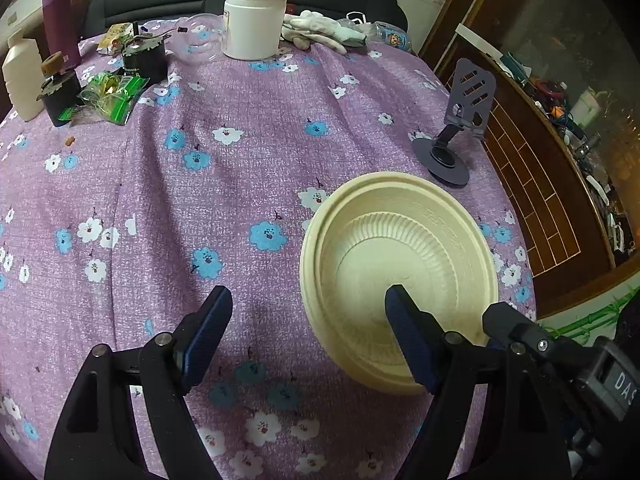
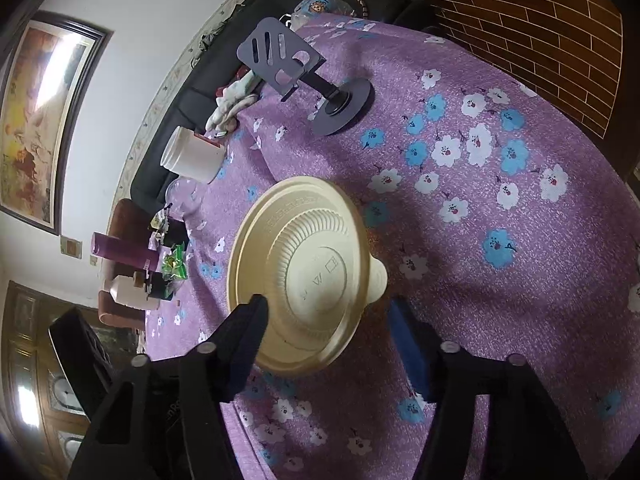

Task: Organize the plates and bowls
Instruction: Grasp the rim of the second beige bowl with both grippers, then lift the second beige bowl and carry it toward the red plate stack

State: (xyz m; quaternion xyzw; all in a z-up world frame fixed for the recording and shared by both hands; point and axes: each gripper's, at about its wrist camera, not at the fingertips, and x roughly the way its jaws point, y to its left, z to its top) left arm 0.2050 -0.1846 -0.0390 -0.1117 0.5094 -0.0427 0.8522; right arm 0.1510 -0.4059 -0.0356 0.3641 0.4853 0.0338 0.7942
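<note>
A cream plastic bowl (image 1: 400,264) rests on the purple floral tablecloth, tilted, at the right of the left wrist view. My left gripper (image 1: 308,300) is open; its right finger (image 1: 408,340) is over the bowl's inside and its left finger is over bare cloth. In the right wrist view the bowl (image 2: 304,264) shows its ribbed underside, with the edge of a second cream piece (image 2: 378,278) sticking out behind it. My right gripper (image 2: 328,312) is open, with the bowl's near rim between its fingers. The right gripper's body (image 1: 560,356) shows at the bowl's right.
A grey phone stand (image 1: 460,128) stands just beyond the bowl near the table's right edge. At the far side are a white jar (image 1: 254,22), white gloves (image 1: 320,32), dark tins (image 1: 144,56), green wrappers (image 1: 112,92), a purple bottle (image 1: 60,20) and a white bottle (image 1: 24,72).
</note>
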